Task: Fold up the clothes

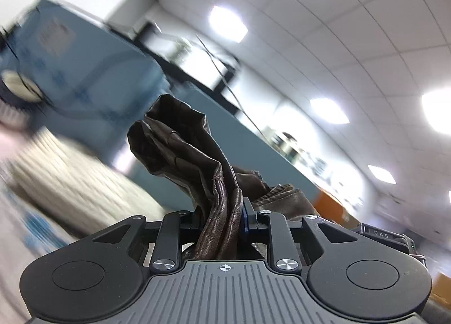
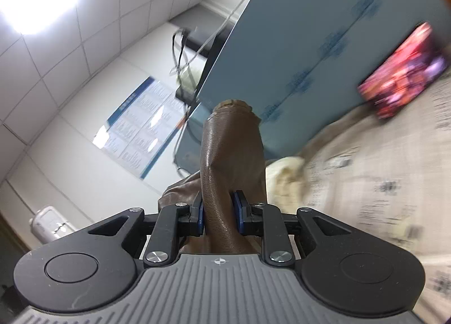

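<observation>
A dark brown leather garment is pinched in my left gripper, which is shut on a bunched, seamed edge of it; the cloth sticks up ahead of the fingers in crumpled folds. My right gripper is shut on another smooth brown part of the same garment, which rises like a tube between the blue pads. Both grippers are tilted upward, held in the air. The rest of the garment hangs out of view.
A blue-grey partition stands behind. A pale patterned cloth-covered surface lies below, with a pink-red box on it and a cream cloth. Ceiling lights, a wall poster and cables show above.
</observation>
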Available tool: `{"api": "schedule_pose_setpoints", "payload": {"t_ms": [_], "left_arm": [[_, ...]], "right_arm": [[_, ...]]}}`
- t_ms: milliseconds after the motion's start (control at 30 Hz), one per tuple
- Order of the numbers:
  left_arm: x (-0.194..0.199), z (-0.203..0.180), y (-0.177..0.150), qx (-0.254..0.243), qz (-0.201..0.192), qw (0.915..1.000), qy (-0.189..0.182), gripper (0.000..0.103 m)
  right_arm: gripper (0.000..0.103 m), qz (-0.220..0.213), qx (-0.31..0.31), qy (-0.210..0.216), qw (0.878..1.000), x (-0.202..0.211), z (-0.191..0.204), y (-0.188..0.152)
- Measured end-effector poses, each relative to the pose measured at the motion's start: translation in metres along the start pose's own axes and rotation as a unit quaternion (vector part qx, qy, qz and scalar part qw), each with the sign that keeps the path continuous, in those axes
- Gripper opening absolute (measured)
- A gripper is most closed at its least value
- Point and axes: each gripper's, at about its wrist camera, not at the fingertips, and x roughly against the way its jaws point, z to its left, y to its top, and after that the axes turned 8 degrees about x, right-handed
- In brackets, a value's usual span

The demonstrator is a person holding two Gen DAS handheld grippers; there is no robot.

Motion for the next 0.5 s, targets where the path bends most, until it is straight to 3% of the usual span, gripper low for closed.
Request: {"api": "schedule_pose_setpoints", "payload": {"t_ms": [200, 367, 500], "left_arm": [[-0.017, 0.04, 0.052, -0.004, -0.038, 0.9981, 0.048, 0.021], [-0.055, 0.087, 0.057, 0.006, -0.018, 0.9932, 0.115, 0.021], [-0.062, 0.112, 0.049, 0.002, 0.0, 0.9907, 0.136, 0.021]], "right_arm": [[0.019, 0.019, 0.016, 0.016, 1.0, -0.094, 0.008, 0.006], [0.019, 0.053, 0.059, -0.038, 0.996, -0.145, -0.007, -0.004], [0.019, 0.07, 0.112, -0.078, 0.988, -0.167, -0.023, -0.013]]}}
